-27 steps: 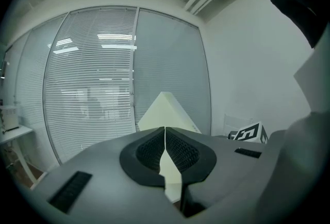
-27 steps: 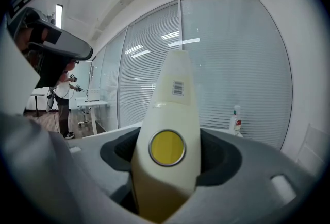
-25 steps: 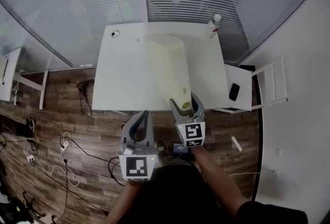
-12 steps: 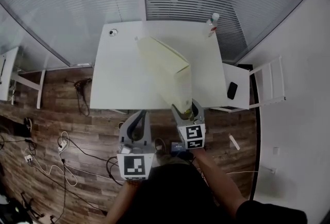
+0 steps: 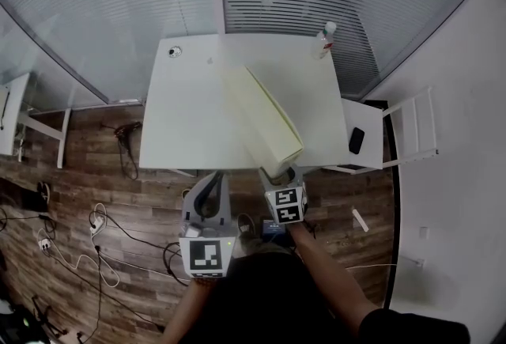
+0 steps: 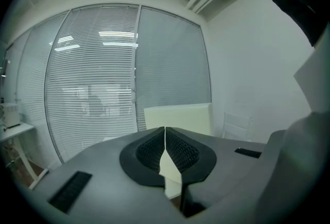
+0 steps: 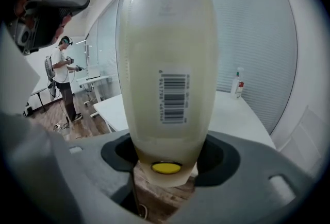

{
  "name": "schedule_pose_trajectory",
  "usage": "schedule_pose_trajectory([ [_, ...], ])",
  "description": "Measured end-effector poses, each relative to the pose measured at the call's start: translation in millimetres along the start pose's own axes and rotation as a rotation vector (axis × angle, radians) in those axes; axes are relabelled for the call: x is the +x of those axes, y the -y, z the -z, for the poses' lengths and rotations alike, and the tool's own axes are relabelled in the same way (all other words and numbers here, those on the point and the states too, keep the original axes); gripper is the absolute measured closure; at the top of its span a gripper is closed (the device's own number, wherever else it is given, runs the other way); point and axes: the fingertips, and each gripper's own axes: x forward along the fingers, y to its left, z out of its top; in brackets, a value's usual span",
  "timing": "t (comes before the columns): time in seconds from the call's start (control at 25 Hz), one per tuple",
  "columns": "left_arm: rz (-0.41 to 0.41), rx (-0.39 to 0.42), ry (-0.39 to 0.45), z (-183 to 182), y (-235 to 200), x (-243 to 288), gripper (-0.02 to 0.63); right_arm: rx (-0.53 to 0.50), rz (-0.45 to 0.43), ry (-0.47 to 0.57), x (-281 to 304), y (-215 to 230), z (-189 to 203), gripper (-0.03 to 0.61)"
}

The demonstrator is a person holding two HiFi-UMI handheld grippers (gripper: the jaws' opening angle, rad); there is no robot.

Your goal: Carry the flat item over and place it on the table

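The flat item [image 5: 265, 117] is a long pale yellow slab with a barcode [image 7: 174, 95] and a yellow dot. It slants over the right half of the white table [image 5: 186, 113]. My right gripper [image 5: 281, 174] is shut on its near end at the table's front edge, and in the right gripper view the jaws [image 7: 166, 158] clasp it from both sides. They have just been closing a little, with the item between them. My left gripper [image 5: 215, 180] hangs over the floor in front of the table, shut and empty. In the left gripper view the pads [image 6: 165, 135] meet, with the item [image 6: 178, 119] behind them.
A bottle [image 5: 327, 35] stands at the table's back right corner and a small round object [image 5: 175, 51] at its back left. A white chair holding a black phone [image 5: 358, 140] is right of the table. Cables [image 5: 95, 232] lie on the wooden floor. A person [image 7: 63, 71] stands far off.
The right gripper has sunk and tipped the flat item down over the table, so its far end now lies lower and further right. The left gripper has stayed put.
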Motion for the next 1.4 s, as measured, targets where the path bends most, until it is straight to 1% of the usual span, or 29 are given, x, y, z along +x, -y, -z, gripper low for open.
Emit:
schedule_pose_trajectory([
  [0.16, -0.010, -0.006, -0.009, 2, -3, -2, 0.612, -0.001, -0.004, -0.034, 7, -1, 9, 0.295],
  [0.32, 0.003, 0.066, 0.022, 5, -6, -2, 0.612, 0.002, -0.012, -0.046, 17, -2, 9, 0.296],
  [0.44, -0.011, 0.011, 0.008, 3, -5, -3, 0.612, 0.000, -0.017, -0.050, 27, -2, 3, 0.296],
  [0.52, -0.011, 0.022, 0.007, 5, -6, -3, 0.614, -0.029, -0.015, -0.049, 35, -2, -1, 0.296],
  [0.64, -0.024, -0.004, -0.014, 7, -9, -3, 0.614, -0.042, -0.019, -0.039, 45, -3, -7, 0.295],
  [0.68, -0.025, -0.002, -0.012, 8, -10, -2, 0.614, -0.039, -0.021, -0.034, 48, -4, -9, 0.295],
  [0.8, -0.017, 0.043, 0.002, 12, -14, 1, 0.614, -0.045, -0.013, -0.024, 53, -2, -14, 0.291],
  [0.92, -0.027, 0.012, -0.012, 11, -17, 4, 0.614, -0.033, 0.000, -0.005, 60, -1, -19, 0.291],
  [1.04, -0.018, 0.029, -0.018, 12, -22, 9, 0.614, -0.009, 0.010, -0.004, 65, 0, -22, 0.294],
  [1.12, -0.022, -0.009, -0.036, 9, -27, 11, 0.612, 0.020, 0.006, -0.002, 71, -2, -22, 0.296],
  [1.16, -0.019, -0.009, -0.039, 8, -30, 13, 0.612, 0.021, 0.005, -0.005, 73, -2, -23, 0.296],
  [1.28, 0.000, 0.030, -0.030, 6, -42, 22, 0.612, 0.018, 0.002, -0.004, 79, -4, -29, 0.296],
  [1.4, 0.013, 0.019, -0.036, 6, -56, 34, 0.612, 0.022, 0.000, -0.014, 88, -9, -34, 0.298],
])
